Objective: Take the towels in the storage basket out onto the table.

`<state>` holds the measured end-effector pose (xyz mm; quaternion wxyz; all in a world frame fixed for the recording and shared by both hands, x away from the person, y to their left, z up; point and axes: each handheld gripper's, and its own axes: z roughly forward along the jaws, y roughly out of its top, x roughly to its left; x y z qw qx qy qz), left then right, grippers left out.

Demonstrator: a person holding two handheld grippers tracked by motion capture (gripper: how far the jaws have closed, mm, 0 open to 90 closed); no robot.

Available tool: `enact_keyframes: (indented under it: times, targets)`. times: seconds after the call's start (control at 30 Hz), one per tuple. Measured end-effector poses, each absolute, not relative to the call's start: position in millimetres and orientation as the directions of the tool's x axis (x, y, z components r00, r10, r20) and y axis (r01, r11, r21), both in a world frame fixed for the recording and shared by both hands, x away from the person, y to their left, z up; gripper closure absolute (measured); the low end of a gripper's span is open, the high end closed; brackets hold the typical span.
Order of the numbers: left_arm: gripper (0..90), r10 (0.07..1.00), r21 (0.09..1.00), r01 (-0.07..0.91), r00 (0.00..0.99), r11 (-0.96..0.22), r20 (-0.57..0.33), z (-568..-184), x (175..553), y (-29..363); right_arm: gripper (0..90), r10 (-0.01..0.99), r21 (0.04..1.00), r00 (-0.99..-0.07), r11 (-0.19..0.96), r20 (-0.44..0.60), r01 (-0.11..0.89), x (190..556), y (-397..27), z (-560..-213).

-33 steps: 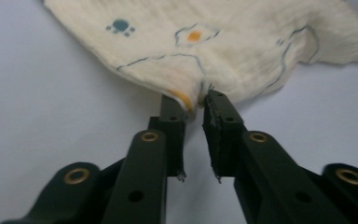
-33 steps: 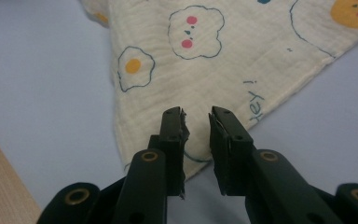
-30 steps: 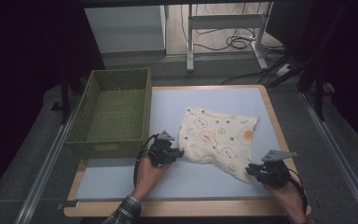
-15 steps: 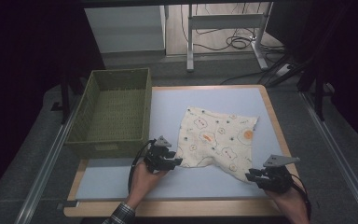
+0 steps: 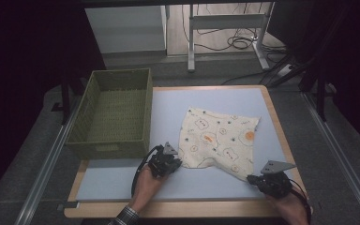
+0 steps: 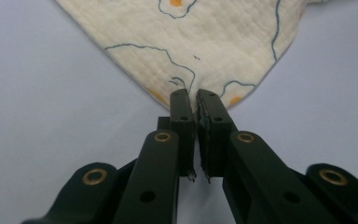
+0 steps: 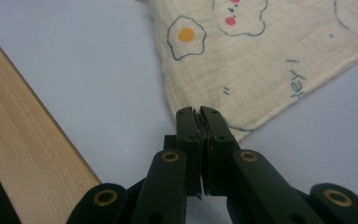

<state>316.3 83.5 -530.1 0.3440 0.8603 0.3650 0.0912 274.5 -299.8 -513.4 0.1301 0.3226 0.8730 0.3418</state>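
A cream cloth (image 5: 218, 138) printed with fried eggs and clouds lies spread on the blue mat (image 5: 206, 101). My left gripper (image 5: 179, 163) sits at its near left corner. In the left gripper view the jaws (image 6: 196, 95) have just been closing and pinch the cloth's (image 6: 205, 42) edge between the pads. My right gripper (image 5: 250, 178) is at the near right corner. Its jaws (image 7: 199, 111) have also just closed, with the tip of the cloth (image 7: 261, 51) caught between them. Both grippers lie low on the mat.
A green woven basket (image 5: 108, 149) stands at the left of the table, just behind my left gripper. The table's wooden border (image 7: 23, 140) runs close to the right gripper. A person's hands hold both grippers from the near edge.
The left gripper has slid a little toward the near edge and sunk onto the cloth's corner. The right gripper has hardly moved. The cloth lies much as before.
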Motion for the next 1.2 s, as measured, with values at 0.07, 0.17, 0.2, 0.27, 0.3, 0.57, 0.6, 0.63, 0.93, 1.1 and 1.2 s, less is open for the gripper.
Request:
enact_keyframes:
  times: [0.07, 0.17, 0.2, 0.27, 0.3, 0.57, 0.6, 0.63, 0.93, 1.1, 1.2]
  targets:
    - [85.9, 0.687, 0.663, 0.566, 0.719, -0.489, -0.107, -527, 313, 87, 87.0, 0.655, 0.695, -0.756, 0.540, 0.008, 0.475, 272, -304, -509]
    - [85.9, 0.681, 0.664, 0.568, 0.723, -0.486, -0.119, -522, 306, 92, 87.0, 0.654, 0.701, -0.756, 0.533, 0.013, 0.473, 269, -307, -504]
    - [85.8, 0.677, 0.666, 0.569, 0.724, -0.482, -0.129, -521, 303, 94, 86.9, 0.655, 0.700, -0.755, 0.533, 0.014, 0.475, 268, -308, -503]
    - [85.5, 0.669, 0.661, 0.572, 0.730, -0.486, -0.139, -520, 297, 96, 86.9, 0.652, 0.699, -0.758, 0.532, 0.022, 0.478, 265, -310, -501]
    - [85.5, 0.666, 0.660, 0.572, 0.732, -0.486, -0.144, -521, 293, 97, 86.9, 0.650, 0.698, -0.759, 0.533, 0.025, 0.479, 263, -310, -501]
    - [77.9, 0.639, 0.660, 0.567, 0.751, -0.492, -0.168, -528, 270, 102, 86.5, 0.632, 0.653, -0.773, 0.563, 0.056, 0.507, 243, -313, -508]
    - [73.7, 0.641, 0.661, 0.562, 0.751, -0.496, -0.158, -528, 269, 102, 86.0, 0.629, 0.652, -0.775, 0.560, 0.067, 0.511, 241, -314, -508]
    - [71.0, 0.644, 0.667, 0.562, 0.748, -0.489, -0.158, -527, 270, 104, 85.3, 0.627, 0.654, -0.776, 0.558, 0.072, 0.511, 240, -315, -507]
    - [53.7, 0.665, 0.700, 0.552, 0.732, -0.453, -0.147, -515, 290, 105, 71.2, 0.659, 0.665, -0.748, 0.526, 0.077, 0.531, 255, -321, -497]
    - [48.0, 0.666, 0.709, 0.540, 0.734, -0.454, -0.132, -515, 307, 93, 63.0, 0.693, 0.681, -0.719, 0.497, 0.063, 0.538, 267, -324, -495]
    - [44.7, 0.670, 0.713, 0.536, 0.732, -0.452, -0.125, -515, 319, 87, 59.0, 0.711, 0.686, -0.702, 0.491, 0.041, 0.537, 277, -323, -495]
